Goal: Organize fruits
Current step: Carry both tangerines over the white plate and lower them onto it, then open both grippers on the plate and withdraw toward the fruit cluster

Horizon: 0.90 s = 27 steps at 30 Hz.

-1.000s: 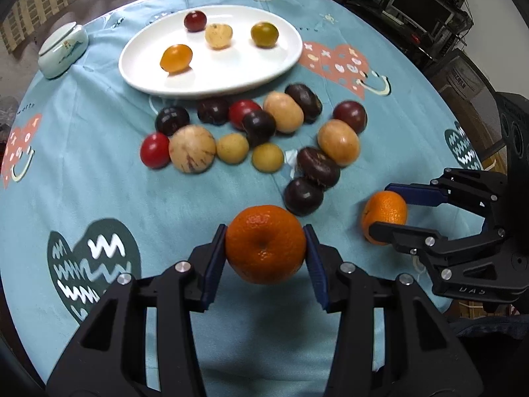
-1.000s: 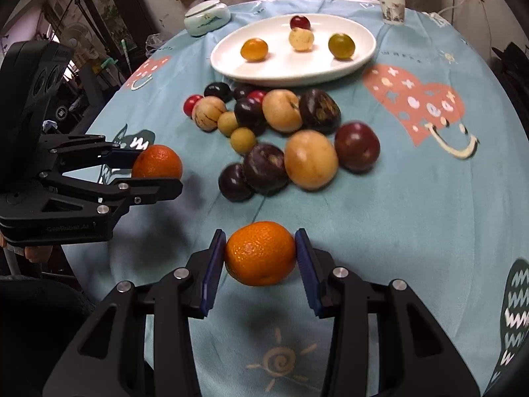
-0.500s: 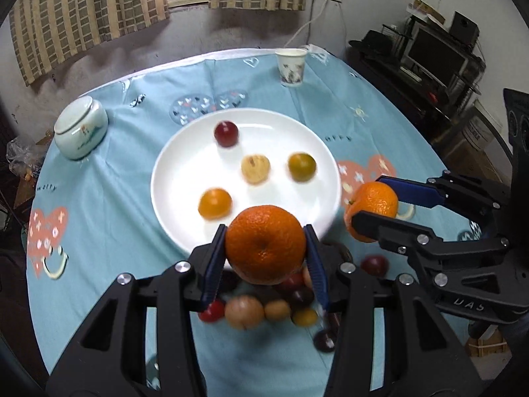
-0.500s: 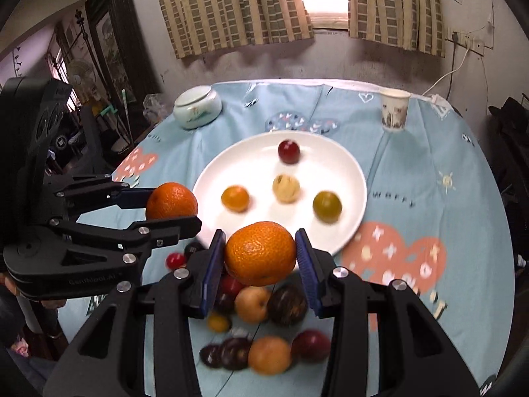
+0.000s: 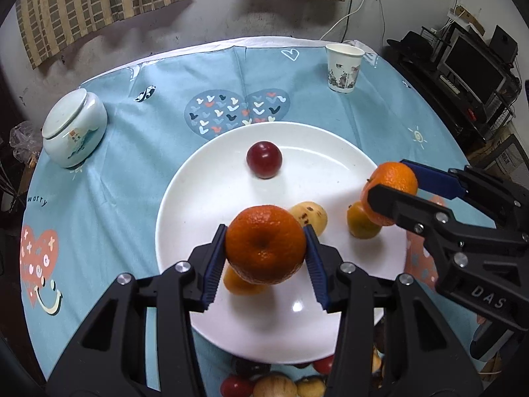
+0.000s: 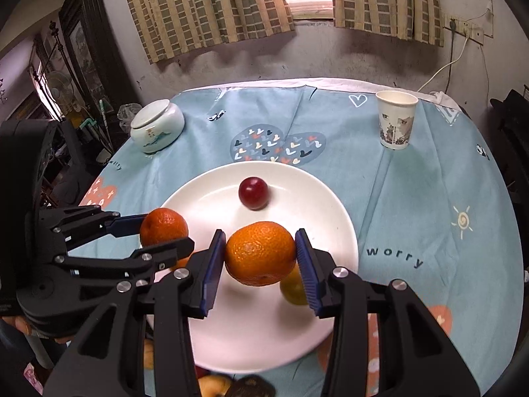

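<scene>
1. Two oranges are off the table, one in each gripper, both over the white plate [image 5: 185, 205].
2. The left gripper [image 5: 265, 258] is clamped on the left orange [image 5: 266, 244], its blue pads pressing the fruit's two sides. In the left wrist view the orange's dimple faces the camera, so its short stem axis runs roughly along the fingers, and its wider girth spans from pad to pad.
3. The right gripper [image 6: 261, 258] grips the right orange [image 6: 261, 253] in the same way, pads on both flanks. This fruit looks slightly flattened, with its broad axis lying across the jaws; which way its stem end points I cannot tell.
4. In the left wrist view the right orange [image 5: 393, 192] hangs over the plate's right rim, held side-on between a black finger and a blue pad. In the right wrist view the left orange [image 6: 164, 226] hangs at the plate's left rim.
5. On the plate lie a dark red plum [image 5: 264, 159] towards the far side, a pale spotted fruit [image 5: 312, 218] just behind the left orange, a yellow-orange fruit [image 5: 362, 226] under the right orange, and another orange-coloured fruit [image 5: 238, 283] partly hidden beneath the left orange.
6. The plate sits on a blue patterned tablecloth [image 5: 109, 178]. A lidded ceramic jar [image 5: 74, 127] stands far left, a paper cup [image 5: 344, 67] far right, both well apart from the plate.
7. More fruits [image 5: 274, 385] lie on the cloth at the plate's near edge, mostly hidden by the gripper.
</scene>
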Each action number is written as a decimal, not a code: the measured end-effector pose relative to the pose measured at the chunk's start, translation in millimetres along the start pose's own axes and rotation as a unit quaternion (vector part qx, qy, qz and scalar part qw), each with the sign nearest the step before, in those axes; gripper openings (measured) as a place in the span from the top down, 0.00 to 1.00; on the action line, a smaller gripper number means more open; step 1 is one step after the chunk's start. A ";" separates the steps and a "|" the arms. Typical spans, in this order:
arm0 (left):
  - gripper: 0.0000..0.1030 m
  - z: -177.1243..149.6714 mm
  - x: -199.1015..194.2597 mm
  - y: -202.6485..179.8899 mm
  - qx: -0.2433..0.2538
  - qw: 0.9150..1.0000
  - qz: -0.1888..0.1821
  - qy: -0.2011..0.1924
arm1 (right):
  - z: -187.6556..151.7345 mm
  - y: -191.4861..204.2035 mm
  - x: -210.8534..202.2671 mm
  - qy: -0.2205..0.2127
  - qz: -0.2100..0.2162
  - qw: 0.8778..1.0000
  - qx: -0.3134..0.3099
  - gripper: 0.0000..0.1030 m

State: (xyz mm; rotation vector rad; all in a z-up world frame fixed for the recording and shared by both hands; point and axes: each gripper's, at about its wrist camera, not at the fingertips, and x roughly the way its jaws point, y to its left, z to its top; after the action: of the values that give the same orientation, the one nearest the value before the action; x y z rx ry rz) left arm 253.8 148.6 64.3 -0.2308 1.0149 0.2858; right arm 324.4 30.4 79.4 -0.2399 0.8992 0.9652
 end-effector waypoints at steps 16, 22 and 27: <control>0.55 18.0 32.5 8.1 0.000 1.000 0.018 0.010 | 15.8 -20.4 57.5 0.034 -0.011 0.999 0.006 0.58; 0.55 20.8 39.3 8.6 0.002 1.000 0.024 0.013 | 20.0 -23.5 69.9 0.043 -0.018 0.999 0.010 0.58; 0.55 22.1 45.6 9.6 0.003 0.999 0.028 0.019 | 21.3 -26.8 80.7 0.054 -0.028 0.998 0.019 0.58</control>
State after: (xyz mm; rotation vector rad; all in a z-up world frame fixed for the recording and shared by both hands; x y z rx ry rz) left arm 290.8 170.4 35.9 -0.2040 1.0604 0.3295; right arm 377.8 75.8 26.7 -0.2860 1.0034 0.8883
